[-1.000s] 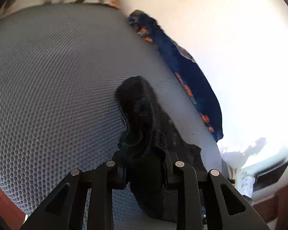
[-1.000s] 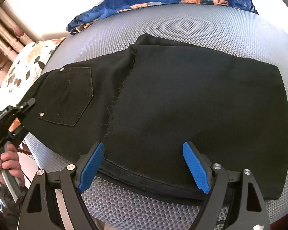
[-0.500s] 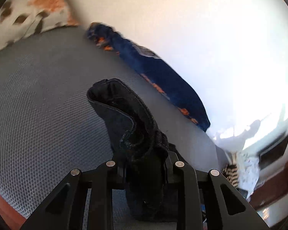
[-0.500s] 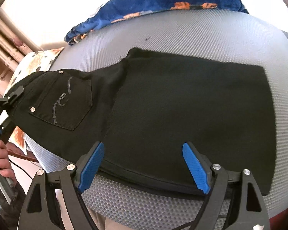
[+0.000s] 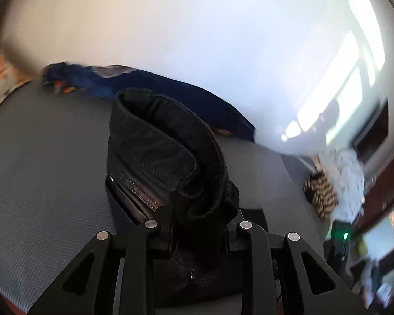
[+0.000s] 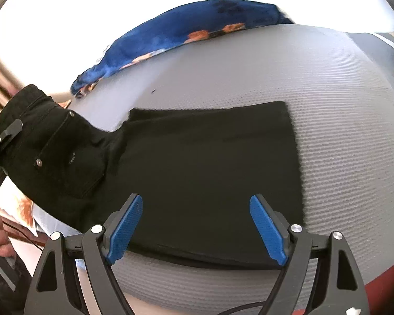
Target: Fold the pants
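Black pants [image 6: 202,173] lay folded on the grey mesh bed [image 6: 289,78], waistband end lifted by the left tongs [image 5: 199,225] pinching it; the right tongs [image 6: 197,225] hovered spread above the near edge.

Black pants [image 6: 197,173], grey mesh mattress [image 6: 302,78], seemingly orange-flowered blue blanket [image 6: 186,26]

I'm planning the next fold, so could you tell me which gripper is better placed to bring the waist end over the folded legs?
Left. The left gripper is shut on the pants at the lifted waistband; the right gripper is open and holds nothing.
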Motion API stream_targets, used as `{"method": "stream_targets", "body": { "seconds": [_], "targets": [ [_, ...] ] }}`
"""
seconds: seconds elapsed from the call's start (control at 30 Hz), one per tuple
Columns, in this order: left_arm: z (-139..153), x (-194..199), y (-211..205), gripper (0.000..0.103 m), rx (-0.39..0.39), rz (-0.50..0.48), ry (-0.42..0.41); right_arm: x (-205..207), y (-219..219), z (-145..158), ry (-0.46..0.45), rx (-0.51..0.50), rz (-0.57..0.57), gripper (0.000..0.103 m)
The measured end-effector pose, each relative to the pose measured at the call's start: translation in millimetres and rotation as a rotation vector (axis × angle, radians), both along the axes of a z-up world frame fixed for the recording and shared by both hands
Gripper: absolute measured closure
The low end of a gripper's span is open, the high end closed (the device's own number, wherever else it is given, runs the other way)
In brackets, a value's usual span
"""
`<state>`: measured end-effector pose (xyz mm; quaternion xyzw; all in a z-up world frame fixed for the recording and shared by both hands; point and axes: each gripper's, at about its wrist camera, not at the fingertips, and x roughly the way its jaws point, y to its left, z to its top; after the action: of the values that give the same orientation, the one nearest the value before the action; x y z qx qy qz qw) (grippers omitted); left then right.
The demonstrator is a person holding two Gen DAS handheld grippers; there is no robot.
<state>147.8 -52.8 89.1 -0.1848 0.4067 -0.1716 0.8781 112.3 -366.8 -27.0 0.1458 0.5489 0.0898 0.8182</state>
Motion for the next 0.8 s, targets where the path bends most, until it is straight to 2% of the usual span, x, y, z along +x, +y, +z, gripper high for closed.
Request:
{"method": "stream_targets", "body": {
  "seconds": [0.2, 0.37, 0.57, 0.67, 0.7, 0.73, 0.8],
  "targets": [
    [-13, 4, -72, 0.077, 0.037, -0.135, 0.040, -1, -50, 6, -0.015, 0.035, -0.102, 0.021],
    [-41, 6, -123, 0.077, 0.076, -0.231, 0.096, -2, -79, 8, -0.025, 0.062, -0.167, 0.021],
    [-91, 0, -168, 0.077, 0.220, -0.308, 0.172, -2, -96, -1, -0.012, 0.068, -0.198, 0.021],
    [-105, -5, -177, 0.075, 0.275, -0.319, 0.176, 0, -98, -8, -0.001, 0.077, -0.194, 0.021],
    [-105, -8, -181, 0.070, 0.290, -0.325, 0.172, 1, -97, -10, 0.002, 0.076, -0.189, 0.021],
    [-105, -9, -182, 0.060, 0.289, -0.335, 0.174, 2, -98, -13, 0.008, 0.080, -0.181, 0.021],
    [-103, -13, -186, 0.045, 0.269, -0.365, 0.201, 5, -96, -16, 0.017, 0.097, -0.169, 0.021]
  ]
}}
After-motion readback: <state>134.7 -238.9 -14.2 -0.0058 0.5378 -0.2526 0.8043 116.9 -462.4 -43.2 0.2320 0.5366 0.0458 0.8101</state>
